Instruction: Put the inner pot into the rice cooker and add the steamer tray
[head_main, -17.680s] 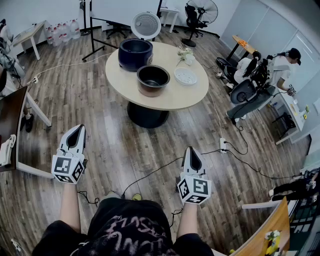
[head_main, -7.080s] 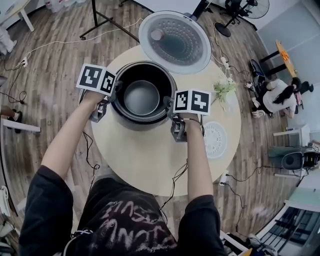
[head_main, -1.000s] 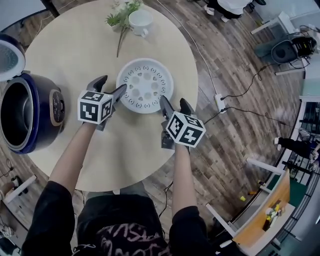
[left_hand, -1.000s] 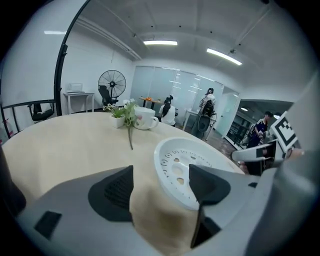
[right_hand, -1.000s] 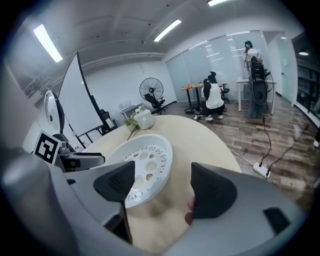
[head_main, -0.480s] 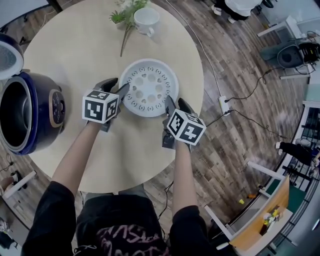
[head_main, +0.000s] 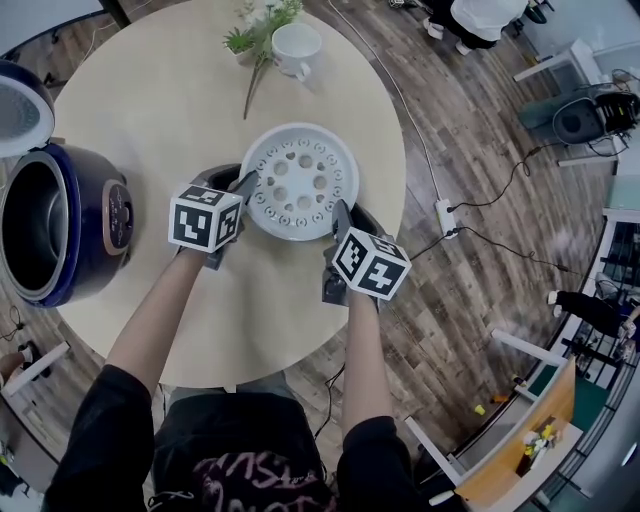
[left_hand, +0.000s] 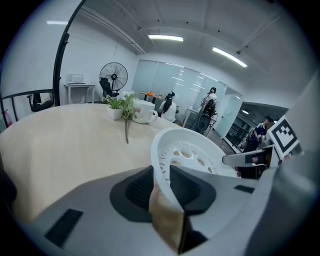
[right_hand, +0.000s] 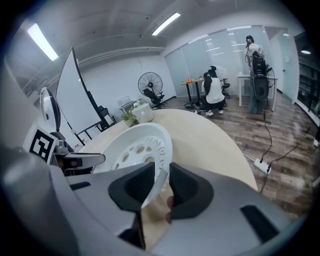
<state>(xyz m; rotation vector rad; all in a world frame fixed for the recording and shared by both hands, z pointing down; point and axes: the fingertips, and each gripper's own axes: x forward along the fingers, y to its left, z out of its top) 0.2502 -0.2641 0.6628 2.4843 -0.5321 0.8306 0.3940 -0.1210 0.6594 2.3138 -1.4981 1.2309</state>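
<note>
The white perforated steamer tray (head_main: 300, 180) lies near the middle of the round table (head_main: 170, 110). My left gripper (head_main: 243, 186) has just been closing its jaws, which now pinch the tray's left rim (left_hand: 192, 157). My right gripper (head_main: 343, 214) has closed likewise, on the near right rim (right_hand: 135, 147). In each gripper view the thin rim sits between the dark pads (left_hand: 137, 187) (right_hand: 187, 187). The dark blue rice cooker (head_main: 95, 235) stands at the table's left edge, its lid (head_main: 20, 105) up and the inner pot (head_main: 25, 235) inside it.
A white cup (head_main: 297, 47) and a green sprig (head_main: 262, 30) sit at the table's far side. A power strip (head_main: 443, 215) and cables lie on the wood floor to the right. A standing fan (left_hand: 113, 77) and seated people are at the back of the room.
Both grippers went from wide open beside the tray to closed on its rim. The hands barely moved.
</note>
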